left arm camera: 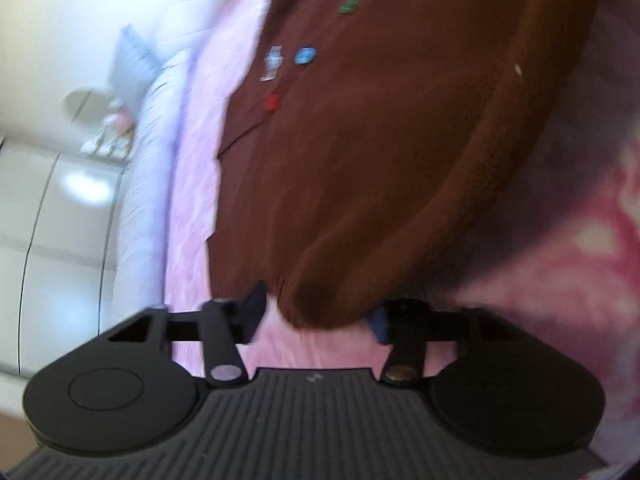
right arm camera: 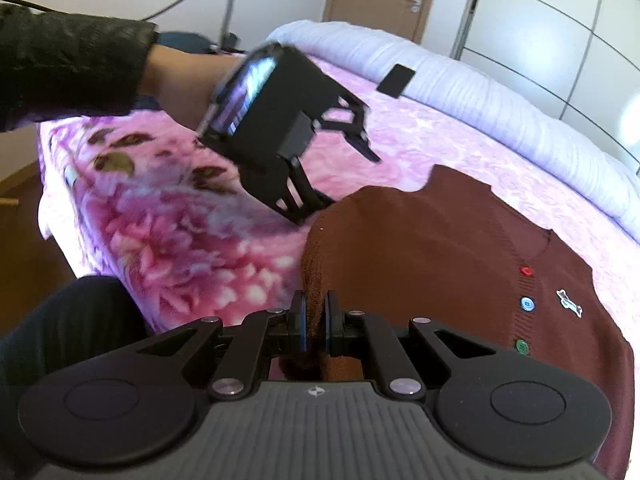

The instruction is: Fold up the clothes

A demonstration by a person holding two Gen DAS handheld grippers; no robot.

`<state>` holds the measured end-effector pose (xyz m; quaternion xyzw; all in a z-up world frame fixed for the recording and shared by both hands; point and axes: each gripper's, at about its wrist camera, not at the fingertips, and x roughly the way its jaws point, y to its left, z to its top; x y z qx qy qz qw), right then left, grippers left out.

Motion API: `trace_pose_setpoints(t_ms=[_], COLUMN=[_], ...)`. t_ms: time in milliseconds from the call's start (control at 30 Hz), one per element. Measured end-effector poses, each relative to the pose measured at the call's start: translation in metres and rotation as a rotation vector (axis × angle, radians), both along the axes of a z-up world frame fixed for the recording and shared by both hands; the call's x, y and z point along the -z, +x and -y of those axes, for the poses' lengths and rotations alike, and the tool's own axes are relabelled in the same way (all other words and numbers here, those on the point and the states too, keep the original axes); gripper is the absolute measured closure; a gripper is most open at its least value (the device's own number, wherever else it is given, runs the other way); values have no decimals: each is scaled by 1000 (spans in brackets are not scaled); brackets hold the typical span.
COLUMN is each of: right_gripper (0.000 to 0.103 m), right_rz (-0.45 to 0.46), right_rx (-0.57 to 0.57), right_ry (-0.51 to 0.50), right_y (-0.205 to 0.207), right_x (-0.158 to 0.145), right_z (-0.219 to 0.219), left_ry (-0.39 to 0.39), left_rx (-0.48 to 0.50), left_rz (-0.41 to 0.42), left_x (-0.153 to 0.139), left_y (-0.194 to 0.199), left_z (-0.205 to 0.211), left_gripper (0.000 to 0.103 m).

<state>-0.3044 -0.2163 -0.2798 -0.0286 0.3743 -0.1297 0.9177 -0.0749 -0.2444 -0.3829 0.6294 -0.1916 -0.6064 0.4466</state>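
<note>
Left wrist view motion-blurred throughout. Small items (left arm camera: 116, 128) beside the bed's far edge unreadable. Brown cardigan (right arm camera: 432, 264) cut off at the lower right edge, fold hidden inside right hand-held gripper (right arm camera: 316, 322).

one brown cardigan (right arm camera: 440, 256), three buttons (right arm camera: 527, 303), two hand-held grippers (right arm camera: 315, 322)

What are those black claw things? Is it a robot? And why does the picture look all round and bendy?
No robot here. A person holds a grabbing tool in each hand, and each tool carries a small camera with a round lens that bends the picture. One picture looks along the left tool, whose two fingers are spread open with the edge of a brown cardigan between them. The other looks along the right tool, squeezed shut on a fold of the same cardigan. There you can also see the person's arm holding the left tool. The cardigan, with red, blue and green buttons, lies on a pink flowery blanket on a bed.
</note>
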Motion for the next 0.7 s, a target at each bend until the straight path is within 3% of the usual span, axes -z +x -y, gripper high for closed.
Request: trace_pose_setpoints(t_ms=[67,100,267,400,533,633,700], right_gripper=[97,97,97,97,97,96,96], right_rz=[14,22,103,261,442,549,572], right_rx=[6,6,9,80,246,428,557], right_ry=[24,38,149,219,252,262,272], right_y=[-2,-3,-16,-56,-125,-185,-223], right_x=[-1,-1,-2,-17,-32,-35,-25], right_z=[5,8,26,55,98,135,163], left_ry=[30,33,1,-17,-17,5,14], left_rx=[13,6,-45,-11,100,175,193], left_rz=[41,42,22,75,119,103,67], left_x=[2,-1,-44,-93,-124,-111,-92], left_y=[0,0,-9,-46,-108,-162,-191], left_z=[7,9,28,77,161,237,277], left_gripper=[93,95,96,96,96,94,91])
